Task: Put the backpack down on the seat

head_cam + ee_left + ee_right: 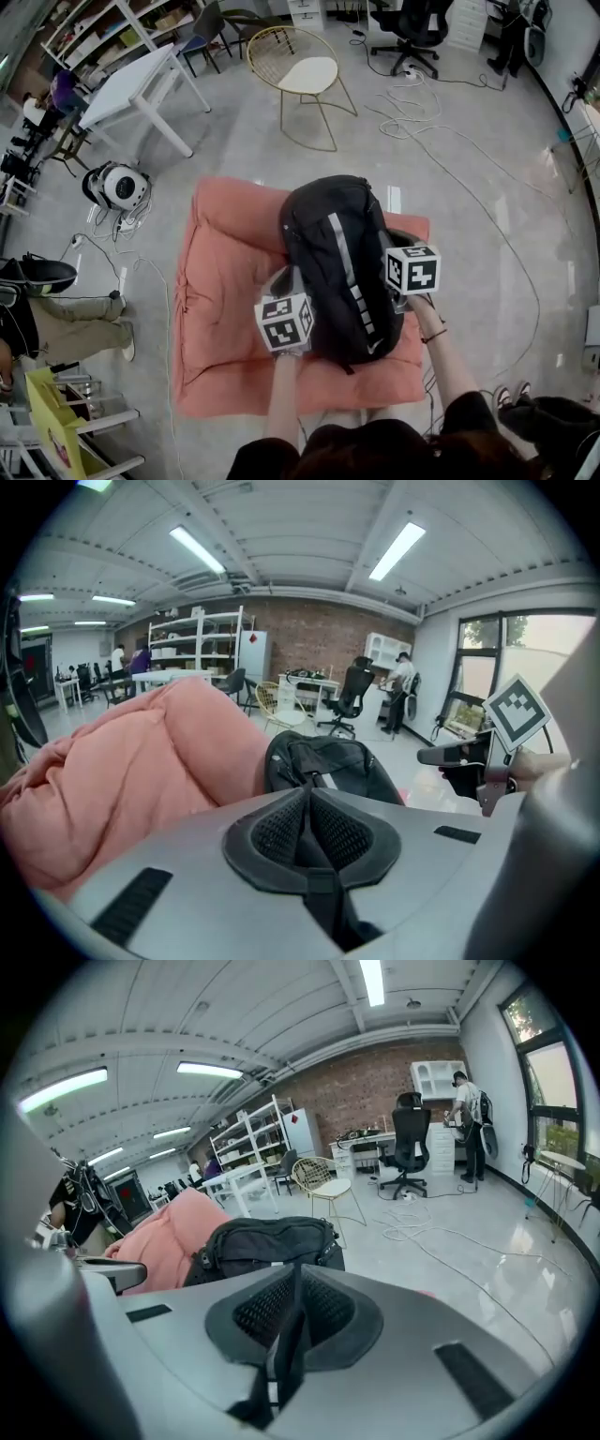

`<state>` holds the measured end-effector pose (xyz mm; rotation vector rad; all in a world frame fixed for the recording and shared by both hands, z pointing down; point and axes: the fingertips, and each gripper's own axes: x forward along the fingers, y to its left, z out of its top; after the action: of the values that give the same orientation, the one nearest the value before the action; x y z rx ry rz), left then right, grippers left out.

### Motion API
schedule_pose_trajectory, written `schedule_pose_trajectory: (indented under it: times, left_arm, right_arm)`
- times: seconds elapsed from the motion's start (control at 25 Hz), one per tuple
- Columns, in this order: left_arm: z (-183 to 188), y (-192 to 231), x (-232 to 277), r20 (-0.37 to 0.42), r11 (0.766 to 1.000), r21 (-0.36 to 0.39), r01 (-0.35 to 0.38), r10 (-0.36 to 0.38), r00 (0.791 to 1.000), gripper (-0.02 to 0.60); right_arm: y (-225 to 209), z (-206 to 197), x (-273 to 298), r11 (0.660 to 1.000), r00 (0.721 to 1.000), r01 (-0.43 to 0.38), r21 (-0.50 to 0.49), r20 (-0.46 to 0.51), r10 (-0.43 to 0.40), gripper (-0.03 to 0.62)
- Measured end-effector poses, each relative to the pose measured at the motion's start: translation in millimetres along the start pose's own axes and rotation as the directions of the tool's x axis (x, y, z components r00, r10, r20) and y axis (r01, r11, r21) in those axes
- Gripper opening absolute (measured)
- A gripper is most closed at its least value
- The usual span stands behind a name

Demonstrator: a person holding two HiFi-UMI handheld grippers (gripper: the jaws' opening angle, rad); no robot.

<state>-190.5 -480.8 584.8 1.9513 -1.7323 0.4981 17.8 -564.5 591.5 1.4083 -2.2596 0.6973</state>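
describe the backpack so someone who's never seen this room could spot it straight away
Look to the middle of the room for the big salmon-pink cushioned seat spread low over the grey floor. On its right half is the backpack, long and rounded. It is the only bag there, glossy black with a silver stripe running down its length, dark against the pink fabric around it.

You have no writing, brand name or number that can be read in any view. The backpack (342,272) carries a small white mark near its lower end, too small to make out. The cubes on your left gripper (309,797) and right gripper (298,1283) show only black-and-white square markers, no letters or digits. Anything printed on the distant shelves (192,639) is too far off to read.
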Motion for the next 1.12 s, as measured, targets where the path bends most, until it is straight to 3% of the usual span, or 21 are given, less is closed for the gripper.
schedule_pose_trajectory:
  times: [0.64,1.12]
  left_arm:
    - [44.8,-50.6,-112.0,0.185,0.988,0.125,0.087,-0.109,0.977,0.015]
    - [68.0,-73.0,-187.6,0.327,0.973,0.187,0.132,-0.188,0.926,0.015]
  right_arm:
    - [53.1,37.2,-126.7,0.990,0.967,-0.120,-0.077,0.217,0.134,0.014]
    - [73.2,43.4,-214.0,0.980,0.912,-0.159,-0.120,0.362,0.192,0.014]
